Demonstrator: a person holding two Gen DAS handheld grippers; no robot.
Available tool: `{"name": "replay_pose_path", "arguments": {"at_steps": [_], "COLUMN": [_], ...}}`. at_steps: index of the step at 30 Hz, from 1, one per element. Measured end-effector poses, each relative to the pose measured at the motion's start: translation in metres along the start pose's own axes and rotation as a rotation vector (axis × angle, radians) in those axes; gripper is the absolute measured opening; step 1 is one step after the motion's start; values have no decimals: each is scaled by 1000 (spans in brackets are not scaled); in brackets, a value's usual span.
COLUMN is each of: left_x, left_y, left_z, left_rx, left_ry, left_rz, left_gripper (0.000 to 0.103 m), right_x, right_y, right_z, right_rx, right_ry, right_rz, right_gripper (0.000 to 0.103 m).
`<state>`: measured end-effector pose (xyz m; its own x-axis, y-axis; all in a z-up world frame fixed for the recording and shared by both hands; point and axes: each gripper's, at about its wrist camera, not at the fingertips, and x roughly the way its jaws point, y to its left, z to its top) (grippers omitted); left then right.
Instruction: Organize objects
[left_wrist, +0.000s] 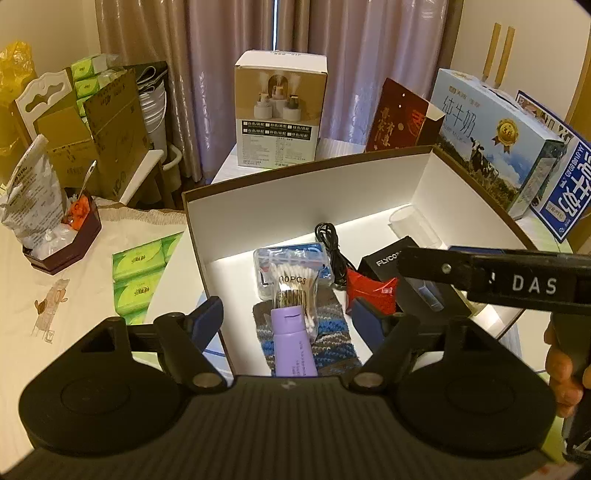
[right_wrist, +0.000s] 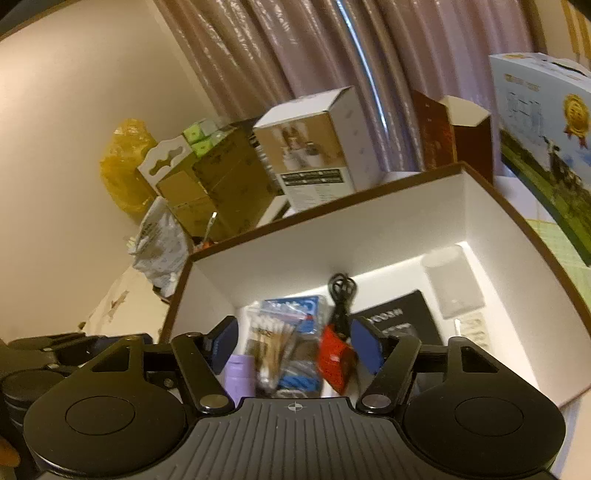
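An open box (left_wrist: 295, 206) with white walls and a brown rim holds several items. A purple tube (left_wrist: 291, 343) lies on a knitted sock (left_wrist: 332, 332), beside a cotton swab pack (left_wrist: 291, 284), a red pouch (left_wrist: 369, 291), a black cable (left_wrist: 328, 240) and a black FLYCO box (left_wrist: 384, 262). My left gripper (left_wrist: 288, 323) hovers open over the tube at the box's near wall, holding nothing. My right gripper (right_wrist: 295, 343) is open too, above the swab pack (right_wrist: 269, 339) and red pouch (right_wrist: 334, 358), with nothing between its fingers.
Behind the box stand a humidifier carton (left_wrist: 280, 110), a red gift box (left_wrist: 399, 118) and milk cartons (left_wrist: 495, 136). Green tissue packs (left_wrist: 144, 277) and a dark hexagonal tray (left_wrist: 62, 240) lie to the left. A hand (left_wrist: 561, 369) holds the right tool's black body (left_wrist: 517, 284).
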<state>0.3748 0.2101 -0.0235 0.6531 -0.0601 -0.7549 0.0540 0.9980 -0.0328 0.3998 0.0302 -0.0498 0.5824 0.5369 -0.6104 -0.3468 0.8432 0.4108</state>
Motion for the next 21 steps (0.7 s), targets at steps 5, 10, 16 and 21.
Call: {"name": "replay_pose_path", "arguments": {"at_steps": [5,10,16,21], "left_x": [-5,-12,-23,-36], "left_y": [-2,-4,-7,-13], "left_z": [0,-2,-8,-14], "left_rx": [-1,-8,-24,-25], "left_ry": [-12,-22,-31,-41], "left_rz": [-4,2,7,13], "left_gripper": [79,86,92,96], "right_x": [-11,-26,-47,-64], "right_y": [-8,-15,-25,-29], "right_z": [-1,-1,-6,-13], "right_rx": [11,16,16,1], "right_ry": [-9,-28,-43,-46], "right_rz": [-24,-55,-87,-105], "right_gripper": [78,92,100,101]}}
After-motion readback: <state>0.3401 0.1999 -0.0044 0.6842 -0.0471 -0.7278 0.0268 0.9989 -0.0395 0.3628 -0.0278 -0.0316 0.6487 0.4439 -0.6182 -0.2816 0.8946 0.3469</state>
